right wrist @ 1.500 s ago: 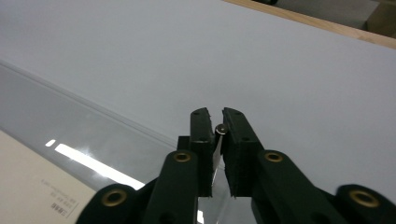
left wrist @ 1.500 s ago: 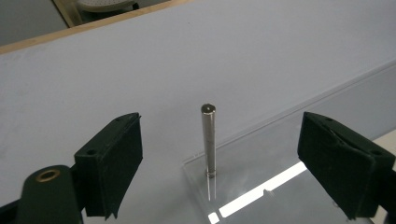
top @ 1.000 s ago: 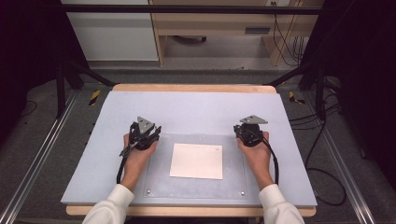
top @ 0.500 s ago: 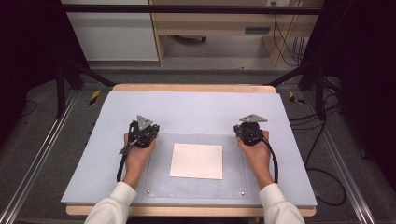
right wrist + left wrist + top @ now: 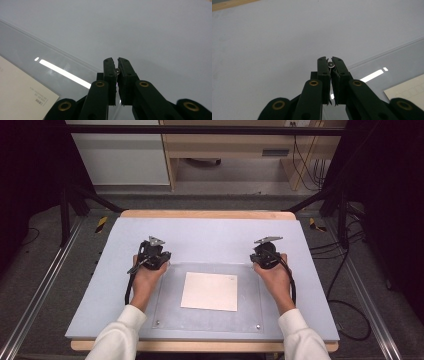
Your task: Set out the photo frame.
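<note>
My L gripper (image 5: 161, 241) & R gripper (image 5: 266, 241): both jaws pinched together, gripping nothing, hovering over far corners of clear plate (image 5: 250, 317). White sheet (image 5: 210, 291) lying flat mid-plate, near front edge of table (image 5: 210, 230). Judging sheet light, floppy, hard to lift off slick plate; am thinking pinch at corner/edge.

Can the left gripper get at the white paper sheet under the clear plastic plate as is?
Probably not: the left gripper is shut, and the white paper sheet lies under the clear plastic plate.
</note>
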{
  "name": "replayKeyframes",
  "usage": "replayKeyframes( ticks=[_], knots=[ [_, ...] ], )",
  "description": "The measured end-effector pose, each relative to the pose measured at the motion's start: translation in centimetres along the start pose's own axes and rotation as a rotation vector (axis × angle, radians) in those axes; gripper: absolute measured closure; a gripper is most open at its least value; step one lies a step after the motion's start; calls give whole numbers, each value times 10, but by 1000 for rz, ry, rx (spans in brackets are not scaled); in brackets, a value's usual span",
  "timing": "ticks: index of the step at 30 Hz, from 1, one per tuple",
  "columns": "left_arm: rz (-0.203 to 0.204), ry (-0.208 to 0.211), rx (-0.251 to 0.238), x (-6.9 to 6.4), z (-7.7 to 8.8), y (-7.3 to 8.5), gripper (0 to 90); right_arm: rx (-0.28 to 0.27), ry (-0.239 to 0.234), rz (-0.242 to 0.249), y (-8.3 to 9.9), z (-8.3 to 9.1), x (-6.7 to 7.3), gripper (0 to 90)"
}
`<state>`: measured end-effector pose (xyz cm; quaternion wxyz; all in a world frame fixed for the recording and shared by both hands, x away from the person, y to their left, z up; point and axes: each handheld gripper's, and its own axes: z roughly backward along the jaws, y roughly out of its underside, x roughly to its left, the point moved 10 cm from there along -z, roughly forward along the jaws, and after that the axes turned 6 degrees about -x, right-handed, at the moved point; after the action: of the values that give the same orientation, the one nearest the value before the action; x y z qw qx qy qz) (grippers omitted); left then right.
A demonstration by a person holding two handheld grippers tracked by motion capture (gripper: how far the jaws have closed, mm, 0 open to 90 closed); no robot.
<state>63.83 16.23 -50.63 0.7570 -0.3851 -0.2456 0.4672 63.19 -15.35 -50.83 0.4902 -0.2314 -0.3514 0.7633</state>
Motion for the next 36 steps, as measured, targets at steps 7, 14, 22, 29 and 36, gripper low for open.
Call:
replayKeyframes(
  ticks=[7, 14, 22, 29, 36],
  knots=[
    [24, 23, 50, 4, -7, -6, 849, 74, -33, -39, -5, -5, -4, 857],
    [26, 48, 90, 7, -10, -9, 849, 141, -79, -65, -8, -8, -7, 856],
    [33, 57, 96, 8, -11, -9, 851, 126, -84, -56, -7, -7, -6, 852],
    [35, 55, 106, 8, -11, -9, 851, 88, -78, -16, -7, -3, -5, 809],
    [39, 53, 117, 9, -13, -10, 851, -46, -54, 48, -5, 32, -9, 639]
  ],
)
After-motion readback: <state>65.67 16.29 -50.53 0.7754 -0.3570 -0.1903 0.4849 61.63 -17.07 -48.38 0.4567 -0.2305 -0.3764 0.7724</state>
